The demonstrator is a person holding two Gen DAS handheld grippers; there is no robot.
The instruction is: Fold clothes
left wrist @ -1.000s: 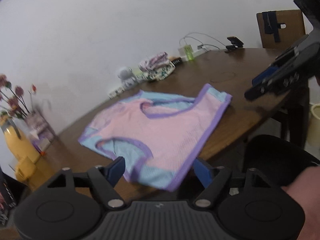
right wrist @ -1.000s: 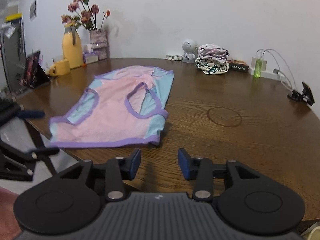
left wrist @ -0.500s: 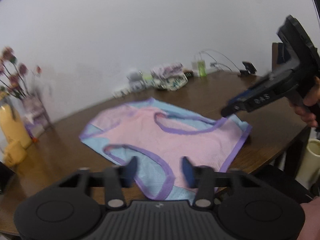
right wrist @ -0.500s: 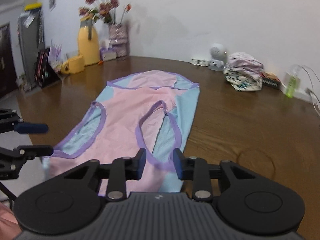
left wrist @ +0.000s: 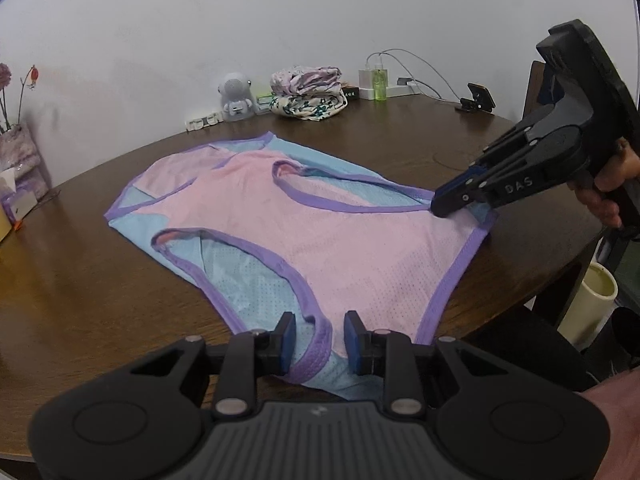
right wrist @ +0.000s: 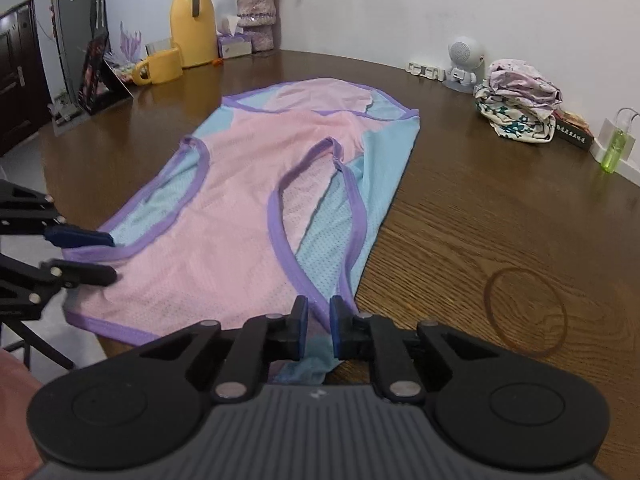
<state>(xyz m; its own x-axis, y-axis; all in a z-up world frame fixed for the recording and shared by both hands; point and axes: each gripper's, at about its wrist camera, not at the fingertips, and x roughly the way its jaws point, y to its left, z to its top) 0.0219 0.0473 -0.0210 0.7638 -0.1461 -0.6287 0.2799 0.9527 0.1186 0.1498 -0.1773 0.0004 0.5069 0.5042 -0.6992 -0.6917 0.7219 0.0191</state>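
A pink and light-blue tank top (left wrist: pixel 320 240) with purple trim lies flat on the brown table (left wrist: pixel 80 280), its shoulder straps at the near edge. My left gripper (left wrist: pixel 320 338) is open, and one purple strap lies between its blue pads without touching them. The right wrist view shows the top (right wrist: pixel 240 220) lengthwise, with my left gripper (right wrist: pixel 92 256) at its left strap. My right gripper (right wrist: pixel 319 324) is shut on the other strap. In the left wrist view my right gripper (left wrist: pixel 438 206), held by a hand (left wrist: pixel 608 196), pinches that corner.
A pile of folded clothes (right wrist: pixel 520 100) and a small white robot figure (right wrist: pixel 462 64) stand at the back by the wall. A yellow jug (right wrist: pixel 192 28), a yellow mug (right wrist: pixel 160 66) and a flower vase (right wrist: pixel 256 16) fill the far left. A cream bucket (left wrist: pixel 592 304) is on the floor.
Both grippers came forward and down to the top's near straps. The left one's gap narrowed around its strap, and the right one closed on the other strap.
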